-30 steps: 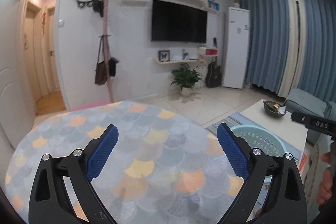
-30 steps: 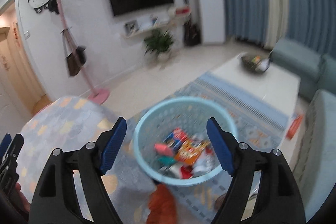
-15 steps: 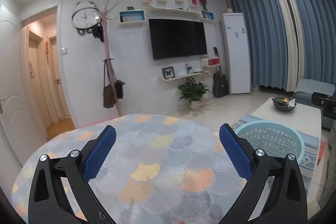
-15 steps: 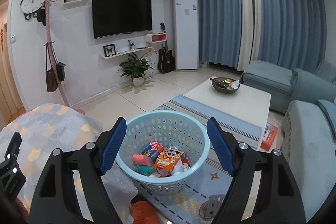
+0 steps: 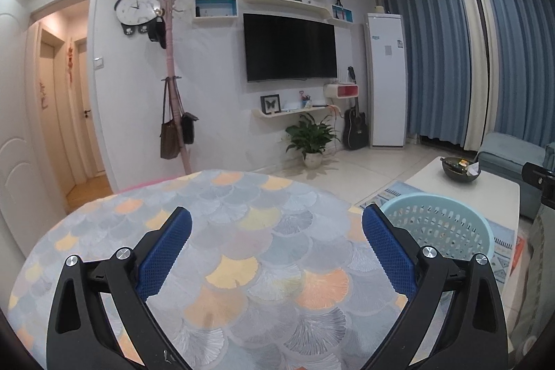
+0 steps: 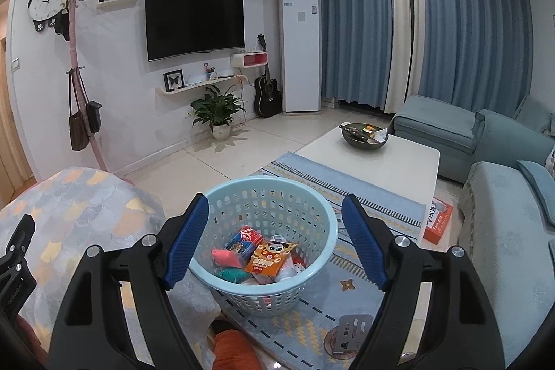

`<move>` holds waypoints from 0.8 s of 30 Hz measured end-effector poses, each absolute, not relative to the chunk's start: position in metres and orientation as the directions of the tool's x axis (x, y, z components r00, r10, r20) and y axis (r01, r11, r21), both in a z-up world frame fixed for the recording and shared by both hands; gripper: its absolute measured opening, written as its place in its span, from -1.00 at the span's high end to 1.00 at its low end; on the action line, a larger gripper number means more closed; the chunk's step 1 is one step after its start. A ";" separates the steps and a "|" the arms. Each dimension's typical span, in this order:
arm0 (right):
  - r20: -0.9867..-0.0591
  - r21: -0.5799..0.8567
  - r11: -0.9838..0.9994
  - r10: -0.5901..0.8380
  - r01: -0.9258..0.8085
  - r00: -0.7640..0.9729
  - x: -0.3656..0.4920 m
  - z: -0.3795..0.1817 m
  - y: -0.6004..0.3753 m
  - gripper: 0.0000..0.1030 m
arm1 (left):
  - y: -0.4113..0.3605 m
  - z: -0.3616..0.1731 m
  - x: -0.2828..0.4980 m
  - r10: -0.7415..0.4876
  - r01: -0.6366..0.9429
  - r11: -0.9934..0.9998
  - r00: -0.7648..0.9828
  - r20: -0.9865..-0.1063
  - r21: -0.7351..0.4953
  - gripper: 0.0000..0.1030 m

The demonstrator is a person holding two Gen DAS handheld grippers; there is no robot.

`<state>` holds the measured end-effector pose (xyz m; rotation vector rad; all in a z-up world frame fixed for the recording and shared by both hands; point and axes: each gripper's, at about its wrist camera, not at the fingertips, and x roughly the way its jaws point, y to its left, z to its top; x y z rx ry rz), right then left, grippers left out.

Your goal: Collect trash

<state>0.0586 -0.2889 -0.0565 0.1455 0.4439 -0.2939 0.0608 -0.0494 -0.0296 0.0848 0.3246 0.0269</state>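
Jaws wide and empty on my right gripper (image 6: 275, 240), the basket (image 6: 263, 252) of trash (image 6: 263, 257) directly below and ahead on the rug. My left gripper (image 5: 277, 248), equally spread and empty, hovers over the desk (image 5: 263, 231); basket (image 5: 437, 224) lies to its right, past the desk's edge.
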 end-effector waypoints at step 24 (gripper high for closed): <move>-0.432 0.070 0.955 -0.231 0.288 0.872 0.054 -0.059 -0.284 -0.53 | -0.039 -0.034 0.065 -0.007 0.020 0.999 0.934 -0.357 0.032 -0.85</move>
